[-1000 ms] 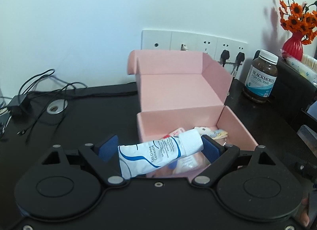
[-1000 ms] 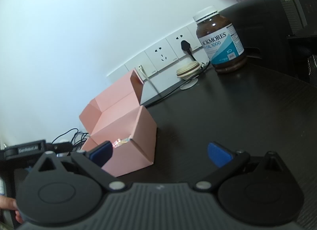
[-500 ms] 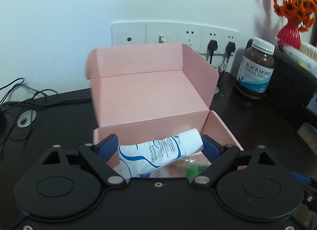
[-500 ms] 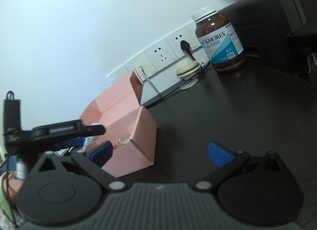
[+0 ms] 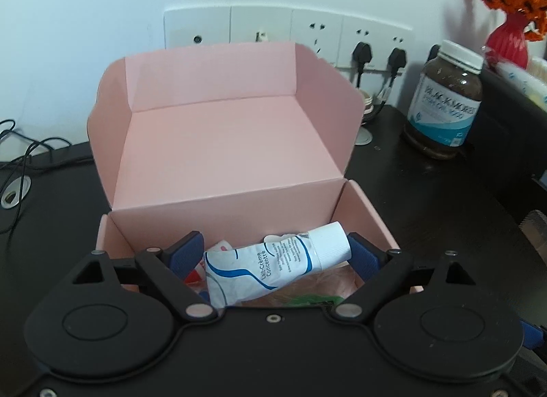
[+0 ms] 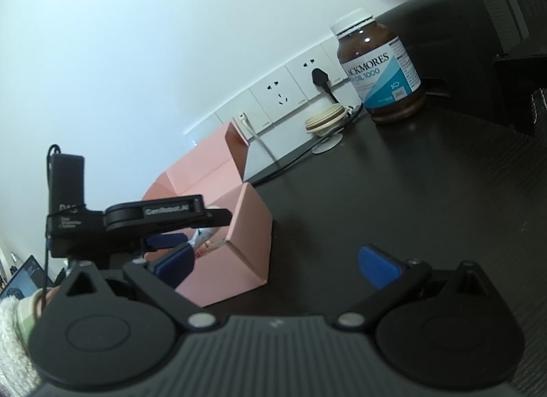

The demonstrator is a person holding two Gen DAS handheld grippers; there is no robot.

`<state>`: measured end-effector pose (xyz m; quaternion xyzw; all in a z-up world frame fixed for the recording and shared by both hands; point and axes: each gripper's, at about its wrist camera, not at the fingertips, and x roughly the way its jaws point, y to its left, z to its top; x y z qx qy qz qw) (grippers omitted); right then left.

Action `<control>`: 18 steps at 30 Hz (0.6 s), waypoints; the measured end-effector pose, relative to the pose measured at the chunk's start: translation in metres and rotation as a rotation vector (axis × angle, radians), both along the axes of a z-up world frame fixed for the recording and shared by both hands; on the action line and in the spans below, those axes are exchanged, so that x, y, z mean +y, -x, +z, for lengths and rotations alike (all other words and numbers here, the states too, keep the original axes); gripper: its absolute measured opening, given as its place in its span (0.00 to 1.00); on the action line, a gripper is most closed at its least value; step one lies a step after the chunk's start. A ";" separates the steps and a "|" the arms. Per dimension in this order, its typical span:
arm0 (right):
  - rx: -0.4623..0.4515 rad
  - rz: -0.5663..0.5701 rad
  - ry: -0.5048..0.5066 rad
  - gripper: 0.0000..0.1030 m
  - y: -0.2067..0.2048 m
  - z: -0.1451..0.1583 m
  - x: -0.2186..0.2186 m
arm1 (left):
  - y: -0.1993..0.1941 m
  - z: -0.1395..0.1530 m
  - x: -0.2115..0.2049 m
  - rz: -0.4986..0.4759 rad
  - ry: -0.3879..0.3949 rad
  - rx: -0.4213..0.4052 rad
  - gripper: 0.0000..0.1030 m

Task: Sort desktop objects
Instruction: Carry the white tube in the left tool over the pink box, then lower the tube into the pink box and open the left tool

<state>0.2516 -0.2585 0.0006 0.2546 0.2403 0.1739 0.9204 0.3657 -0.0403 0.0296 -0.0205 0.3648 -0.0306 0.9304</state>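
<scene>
The tube lies crosswise between the left gripper's blue pads, clamped end to end, low in the frame over the open pink box. The right gripper, at the bottom of its view, stands spread and empty above the dark desk, the box to its left and a brown bottle at upper right.

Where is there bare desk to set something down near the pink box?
Bare dark desk lies between the pink box and the brown supplement bottle. It is crowded inside the box, and near the wall sockets, with plugs and cables.
</scene>
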 end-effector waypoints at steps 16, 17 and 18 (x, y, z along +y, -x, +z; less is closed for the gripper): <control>0.003 -0.001 -0.006 0.99 -0.001 0.001 -0.002 | -0.007 -0.010 -0.006 0.047 -0.056 0.020 0.90; 0.004 -0.001 -0.008 0.99 -0.001 0.001 -0.002 | -0.008 -0.011 -0.006 0.050 -0.053 0.024 0.91; 0.006 -0.003 -0.009 0.99 -0.001 0.000 -0.003 | -0.010 -0.012 -0.004 0.053 -0.032 0.042 0.91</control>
